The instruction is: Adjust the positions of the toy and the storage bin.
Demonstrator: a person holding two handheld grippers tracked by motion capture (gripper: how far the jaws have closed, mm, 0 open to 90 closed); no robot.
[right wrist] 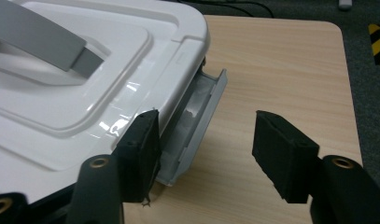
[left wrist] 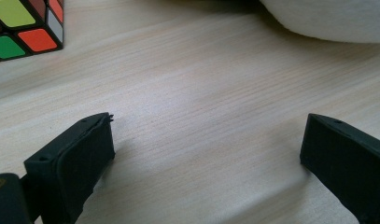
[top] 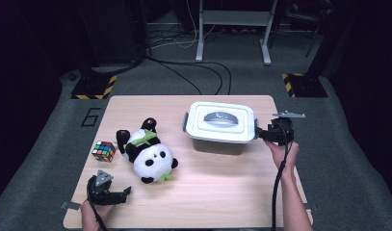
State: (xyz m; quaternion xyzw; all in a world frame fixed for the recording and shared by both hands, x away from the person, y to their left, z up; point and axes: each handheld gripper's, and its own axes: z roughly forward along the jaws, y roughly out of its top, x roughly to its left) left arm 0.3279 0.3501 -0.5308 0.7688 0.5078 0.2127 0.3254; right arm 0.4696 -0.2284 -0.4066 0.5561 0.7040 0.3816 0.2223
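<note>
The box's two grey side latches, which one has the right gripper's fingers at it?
The latch on the box's right end, flipped outward beside the right gripper. The latch on the left end faces the plush panda.

Each hand carries a black gripper. The left gripper (top: pixel 127 191) has a grey three-cornered plate on top and a black cable trailing down past the left hand (top: pixel 95 210). The right gripper (top: pixel 257 134) bears a like grey plate, and its thick black cable runs along the bare forearm below the right hand (top: pixel 281 153). Close up, the jaws are blocky, matt black pads with small holes, and brass-coloured eyelets sit in the black arms behind them.
</note>
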